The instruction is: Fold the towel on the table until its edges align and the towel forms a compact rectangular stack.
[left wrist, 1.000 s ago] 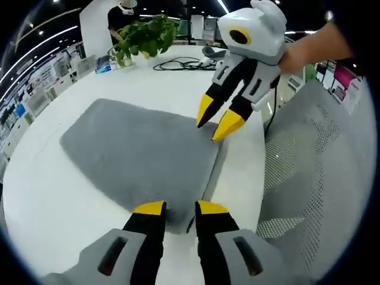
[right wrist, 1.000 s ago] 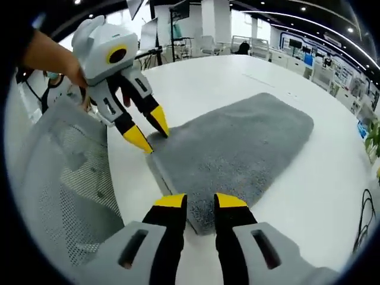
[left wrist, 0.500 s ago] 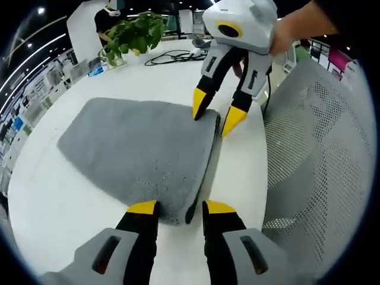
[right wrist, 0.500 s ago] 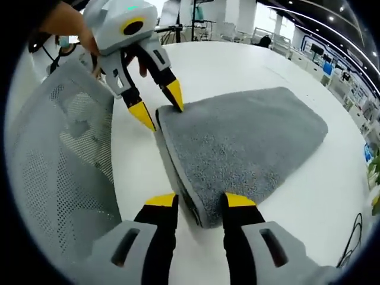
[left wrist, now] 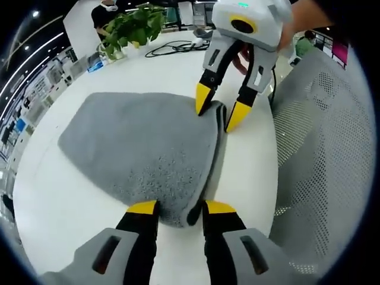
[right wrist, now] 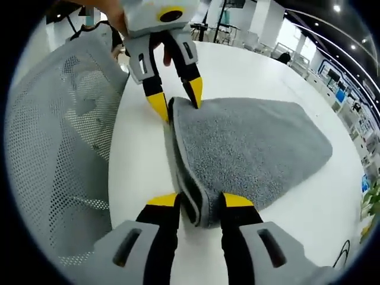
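On the white worktop point(left wrist: 53, 208) lies the grey towel point(left wrist: 142, 145), folded over, with its doubled edge running along the side nearest the mesh chair point(left wrist: 320, 154). In the left gripper view, the left tongs point(left wrist: 174, 208) stand at the near corner of that edge, jaws apart with the towel's layered corner between their yellow tips; whether the tips press the cloth I cannot tell. At the far corner of the same edge the right tongs point(left wrist: 218, 110), held by a hand point(left wrist: 297, 24), point down with jaws spread, one tip on the towel's top and the other just beside the fold on the bare worktop. In the right gripper view the towel point(right wrist: 249, 148) spreads away to the right, the right tongs point(right wrist: 200, 200) straddle its near corner, and the left tongs point(right wrist: 176, 98) straddle the far corner beside the chair point(right wrist: 59, 148). A plant point(left wrist: 133, 29) and a black cable point(left wrist: 175, 47) sit at the far end of the worktop.
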`<act>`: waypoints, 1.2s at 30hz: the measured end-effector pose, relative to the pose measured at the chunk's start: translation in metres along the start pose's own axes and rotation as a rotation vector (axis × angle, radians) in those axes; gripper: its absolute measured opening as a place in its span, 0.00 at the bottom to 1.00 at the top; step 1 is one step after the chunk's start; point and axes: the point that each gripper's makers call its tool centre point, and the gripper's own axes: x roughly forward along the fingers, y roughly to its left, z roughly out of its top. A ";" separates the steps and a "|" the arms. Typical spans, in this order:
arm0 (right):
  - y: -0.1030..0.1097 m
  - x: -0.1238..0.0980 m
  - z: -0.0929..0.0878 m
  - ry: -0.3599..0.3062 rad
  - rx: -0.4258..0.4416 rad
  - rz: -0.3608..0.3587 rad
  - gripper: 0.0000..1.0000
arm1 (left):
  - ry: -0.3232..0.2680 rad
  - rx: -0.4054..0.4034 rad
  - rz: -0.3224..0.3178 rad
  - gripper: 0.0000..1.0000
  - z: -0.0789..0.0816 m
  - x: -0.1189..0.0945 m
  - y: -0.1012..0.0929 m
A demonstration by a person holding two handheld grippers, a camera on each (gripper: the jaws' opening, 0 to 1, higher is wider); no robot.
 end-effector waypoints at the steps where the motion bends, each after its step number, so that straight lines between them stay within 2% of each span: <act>1: -0.002 0.000 0.000 -0.002 -0.004 -0.012 0.23 | -0.004 0.000 0.002 0.29 0.000 0.000 0.001; 5: -0.006 0.001 0.000 -0.005 0.015 -0.017 0.18 | -0.028 -0.026 0.020 0.27 0.001 0.001 0.003; 10: -0.004 0.000 0.001 0.014 -0.019 -0.042 0.11 | -0.045 -0.070 0.052 0.23 0.001 0.000 0.003; 12: -0.005 0.000 0.002 0.014 -0.021 -0.041 0.08 | -0.038 -0.077 0.070 0.19 0.002 0.001 0.004; 14: -0.004 -0.001 0.003 -0.001 0.054 -0.023 0.06 | -0.013 -0.075 0.090 0.16 0.002 0.002 0.004; 17: -0.001 -0.002 0.003 0.017 0.017 -0.010 0.05 | 0.012 -0.062 0.100 0.12 0.004 0.002 0.001; 20: 0.007 -0.006 0.002 0.042 0.005 0.017 0.04 | 0.032 -0.093 0.063 0.11 0.003 -0.001 -0.006; 24: 0.018 -0.009 0.000 0.022 0.071 0.062 0.04 | 0.038 -0.171 0.003 0.09 0.002 -0.008 -0.016; 27: 0.026 -0.012 -0.003 0.021 0.065 0.079 0.04 | 0.030 -0.209 -0.044 0.09 0.002 -0.013 -0.025; 36: 0.040 -0.026 0.000 -0.013 0.084 0.073 0.04 | -0.011 -0.147 -0.073 0.08 0.010 -0.030 -0.037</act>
